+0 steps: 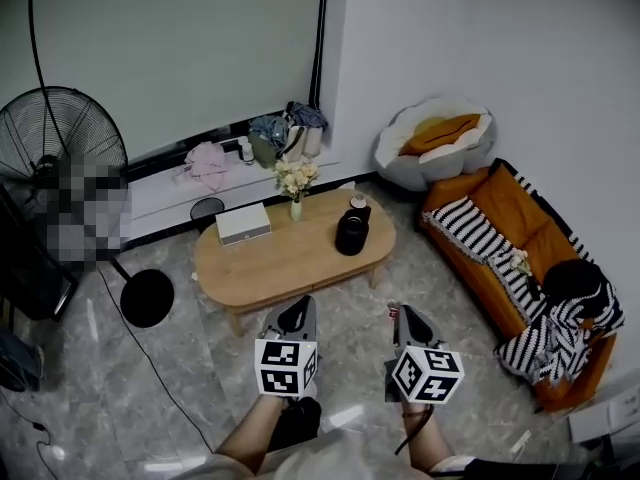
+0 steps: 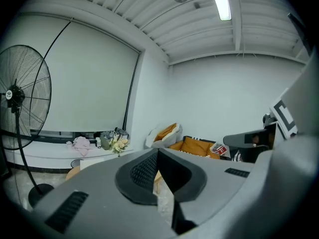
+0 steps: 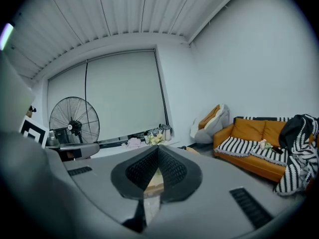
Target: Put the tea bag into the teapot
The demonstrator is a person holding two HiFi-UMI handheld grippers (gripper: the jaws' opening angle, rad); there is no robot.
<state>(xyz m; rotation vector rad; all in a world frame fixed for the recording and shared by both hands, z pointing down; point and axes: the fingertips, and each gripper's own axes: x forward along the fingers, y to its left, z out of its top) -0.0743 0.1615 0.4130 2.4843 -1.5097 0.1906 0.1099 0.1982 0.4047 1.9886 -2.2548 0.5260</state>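
Left claw (image 1: 296,314) and right claw (image 1: 408,318): both pressed together, empty, short of your table (image 1: 270,264). The teapot (image 1: 352,230) stands near its right end; no tea bag shows, so the whole task remains.

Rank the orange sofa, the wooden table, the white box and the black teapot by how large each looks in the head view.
1. orange sofa
2. wooden table
3. white box and black teapot: they look too alike in size to rank.

table (image 1: 290,263) (oval, wooden) | white box (image 1: 243,223) | flower vase (image 1: 296,208) | black teapot (image 1: 352,230)
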